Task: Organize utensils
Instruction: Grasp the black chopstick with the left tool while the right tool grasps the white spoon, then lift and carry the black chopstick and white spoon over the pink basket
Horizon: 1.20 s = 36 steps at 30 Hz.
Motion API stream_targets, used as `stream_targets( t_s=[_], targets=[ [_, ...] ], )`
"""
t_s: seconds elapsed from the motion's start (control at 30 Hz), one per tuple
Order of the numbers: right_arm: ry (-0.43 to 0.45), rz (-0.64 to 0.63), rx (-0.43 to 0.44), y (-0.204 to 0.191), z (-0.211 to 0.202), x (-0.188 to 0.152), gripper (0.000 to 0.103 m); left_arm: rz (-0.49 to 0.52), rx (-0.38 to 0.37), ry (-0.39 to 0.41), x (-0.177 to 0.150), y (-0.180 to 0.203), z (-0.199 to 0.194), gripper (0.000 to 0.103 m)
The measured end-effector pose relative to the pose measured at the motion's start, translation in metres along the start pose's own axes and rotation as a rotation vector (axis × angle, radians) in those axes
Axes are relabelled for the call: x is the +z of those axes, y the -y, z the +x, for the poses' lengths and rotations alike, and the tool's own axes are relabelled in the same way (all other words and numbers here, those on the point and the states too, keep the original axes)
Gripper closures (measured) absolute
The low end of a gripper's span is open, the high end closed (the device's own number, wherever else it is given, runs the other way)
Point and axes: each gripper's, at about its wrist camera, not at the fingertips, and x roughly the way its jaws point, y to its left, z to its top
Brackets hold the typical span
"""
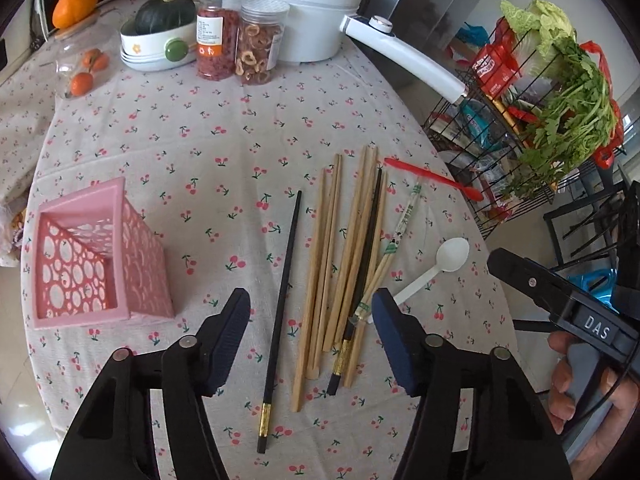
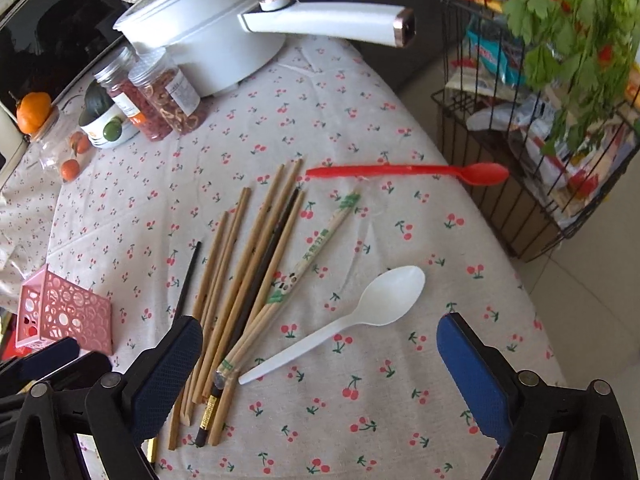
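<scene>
A pile of wooden chopsticks (image 1: 338, 264) (image 2: 240, 280) lies on the cherry-print tablecloth, with a black chopstick (image 1: 280, 308) apart on its left and another black one (image 1: 362, 276) in the pile. A white plastic spoon (image 1: 436, 268) (image 2: 352, 320) and a red spoon (image 1: 432, 178) (image 2: 408, 171) lie to the right. A pink perforated holder (image 1: 96, 256) (image 2: 64, 314) lies on its side at left. My left gripper (image 1: 312, 332) is open above the chopsticks. My right gripper (image 2: 320, 364) is open above the white spoon's handle.
A white pot (image 1: 304, 4) with a long handle (image 2: 328, 22), two jars (image 1: 240, 40), a bowl with a green squash (image 1: 160, 32) and oranges (image 1: 82, 80) stand at the back. A wire rack with greens (image 1: 552, 120) stands off the table's right edge.
</scene>
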Motion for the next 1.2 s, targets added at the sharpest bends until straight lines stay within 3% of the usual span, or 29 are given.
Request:
stream_targets(
  t_s=[0.07, 0.17, 0.37, 0.53, 0.63, 0.77, 0.97, 1.1, 1.2],
  targets=[
    [-0.035, 0.031, 0.021, 0.009, 0.009, 0.002, 0.011, -0.003, 0.014, -0.022, 0.01, 0.0, 0.021, 0.06],
    [-0.057, 0.056, 0.023, 0.021, 0.017, 0.003, 0.012, -0.011, 0.032, -0.058, 0.021, -0.002, 0.052, 0.075],
    [-0.098, 0.116, 0.069, 0.039, 0.029, 0.006, 0.012, 0.026, 0.122, -0.099, 0.034, -0.002, 0.094, 0.081],
    [-0.123, 0.131, 0.069, 0.046, 0.039, 0.008, 0.012, 0.083, 0.171, -0.105, 0.038, 0.005, 0.103, 0.083],
    [-0.13, 0.147, 0.064, 0.052, 0.045, 0.01, 0.013, 0.109, 0.206, -0.102, 0.039, 0.006, 0.104, 0.098],
    [-0.137, 0.209, 0.124, 0.069, 0.055, 0.011, 0.027, 0.105, 0.182, -0.045, 0.034, 0.004, 0.087, 0.098],
    [-0.131, 0.324, 0.213, 0.09, 0.066, 0.01, 0.052, 0.177, 0.137, 0.064, 0.012, 0.01, 0.028, 0.098],
    [-0.138, 0.323, 0.197, 0.09, 0.073, 0.009, 0.06, 0.192, 0.096, 0.115, -0.006, 0.014, -0.009, 0.098],
    [-0.137, 0.322, 0.165, 0.091, 0.078, 0.007, 0.074, 0.189, 0.07, 0.146, -0.019, 0.01, -0.03, 0.098]
  ],
)
